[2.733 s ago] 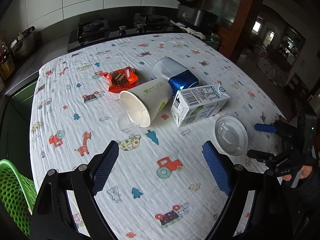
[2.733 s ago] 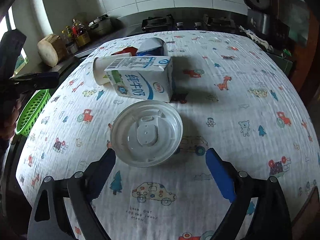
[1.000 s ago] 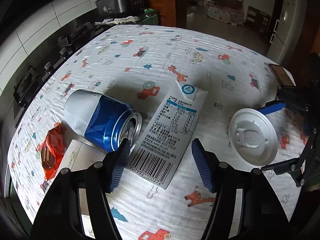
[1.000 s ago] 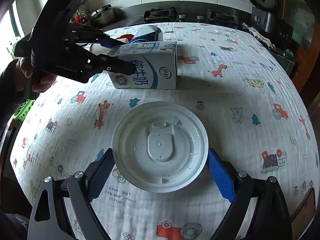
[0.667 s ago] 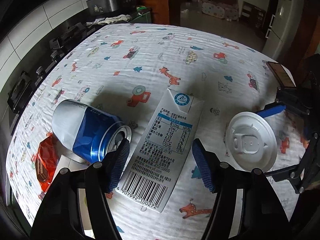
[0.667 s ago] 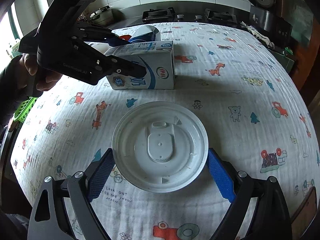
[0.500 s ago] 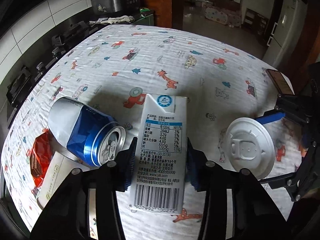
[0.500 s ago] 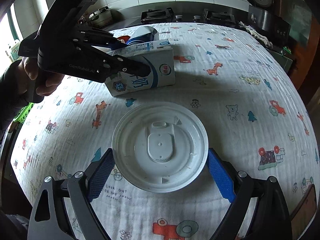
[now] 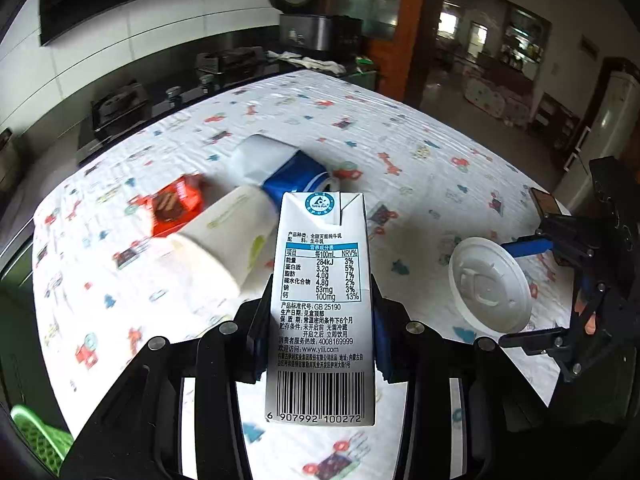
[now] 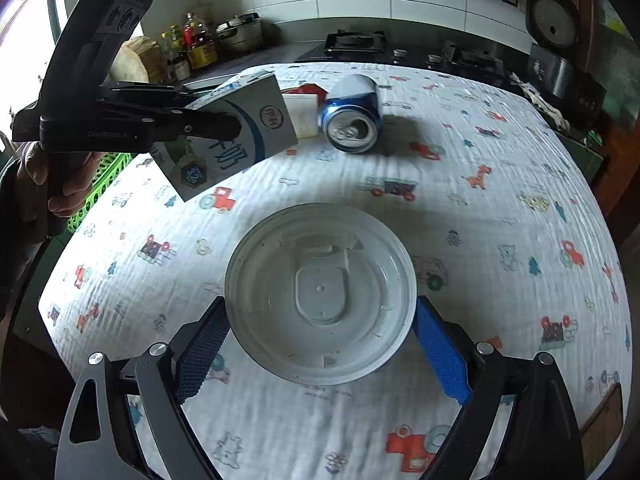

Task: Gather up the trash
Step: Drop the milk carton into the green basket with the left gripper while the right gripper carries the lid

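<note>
My left gripper (image 9: 320, 332) is shut on a white and blue milk carton (image 9: 322, 292) and holds it lifted above the table; it also shows in the right wrist view (image 10: 236, 136). My right gripper (image 10: 320, 344) has its blue pads touching both sides of a white plastic cup lid (image 10: 320, 292), also seen from the left (image 9: 490, 284). A paper cup (image 9: 220, 240), a blue can (image 10: 354, 114) and a red wrapper (image 9: 176, 204) lie on the patterned tablecloth (image 10: 500, 208).
A green basket (image 10: 100, 184) stands off the table's left edge, also at the lower left in the left wrist view (image 9: 36, 436). A stove (image 10: 356, 42) and a counter with bottles (image 10: 188, 48) lie behind the table.
My left gripper has closed on the milk carton and lifted it off the table, swinging left. My right gripper has stayed around the lid, which is slightly closer.
</note>
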A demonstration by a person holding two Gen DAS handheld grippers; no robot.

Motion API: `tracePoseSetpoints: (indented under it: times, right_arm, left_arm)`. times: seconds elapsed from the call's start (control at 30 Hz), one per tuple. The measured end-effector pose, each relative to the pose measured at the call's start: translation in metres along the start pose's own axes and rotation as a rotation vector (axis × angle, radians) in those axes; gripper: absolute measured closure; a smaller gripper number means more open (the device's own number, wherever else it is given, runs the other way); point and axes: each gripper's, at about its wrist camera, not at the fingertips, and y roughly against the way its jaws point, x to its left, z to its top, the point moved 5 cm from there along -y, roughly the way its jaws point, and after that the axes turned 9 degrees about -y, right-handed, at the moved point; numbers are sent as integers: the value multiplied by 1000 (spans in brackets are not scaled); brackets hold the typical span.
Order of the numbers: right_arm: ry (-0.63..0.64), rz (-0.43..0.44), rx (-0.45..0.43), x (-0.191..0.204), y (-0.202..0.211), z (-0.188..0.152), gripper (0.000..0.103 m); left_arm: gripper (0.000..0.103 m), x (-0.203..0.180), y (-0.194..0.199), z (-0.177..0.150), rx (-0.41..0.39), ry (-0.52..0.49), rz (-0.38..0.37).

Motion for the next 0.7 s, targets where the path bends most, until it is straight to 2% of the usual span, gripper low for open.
tracePoseSetpoints:
  times: [0.13,0.23,0.5,0.6,0.7]
  right_arm:
    - [62,48,-1,36,-6,13,15]
    - [109,83,6,63,-15,23,15]
    - [210,164,39,135,-45,43,15]
    - [237,188,47,158,-54,50,15]
    - [262,202,54,178,-63,57,15]
  left_arm:
    - [63,44,49,-32,-22,71,128]
    - [63,86,83,-60,-16,160,216]
    - [63,195,148,-156,56,416,443]
    - [63,224,160,-193,83,502,484]
    - [63,246,166,-231,101,587,490]
